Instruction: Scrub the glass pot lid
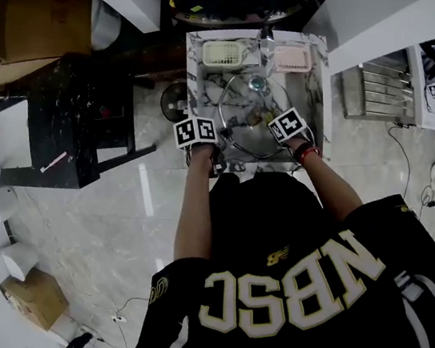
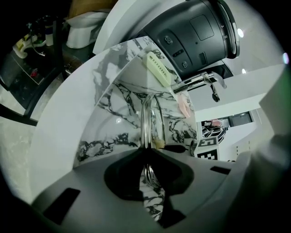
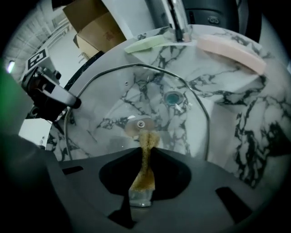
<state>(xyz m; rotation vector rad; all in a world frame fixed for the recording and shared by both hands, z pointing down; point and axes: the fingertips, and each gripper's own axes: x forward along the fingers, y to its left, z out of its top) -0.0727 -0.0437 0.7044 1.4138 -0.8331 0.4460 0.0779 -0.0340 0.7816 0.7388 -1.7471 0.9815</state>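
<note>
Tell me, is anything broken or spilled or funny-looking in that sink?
Nothing looks broken or spilled. The glass pot lid is over the marble sink, with the left claw pinching its rim and the right claw holding a brownish scrub pad at its middle. That fits washing.

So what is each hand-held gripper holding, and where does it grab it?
The left hand-held gripper pinches the glass lid by its metal rim. The right hand-held gripper squeezes a brown sponge near its tip.
</note>
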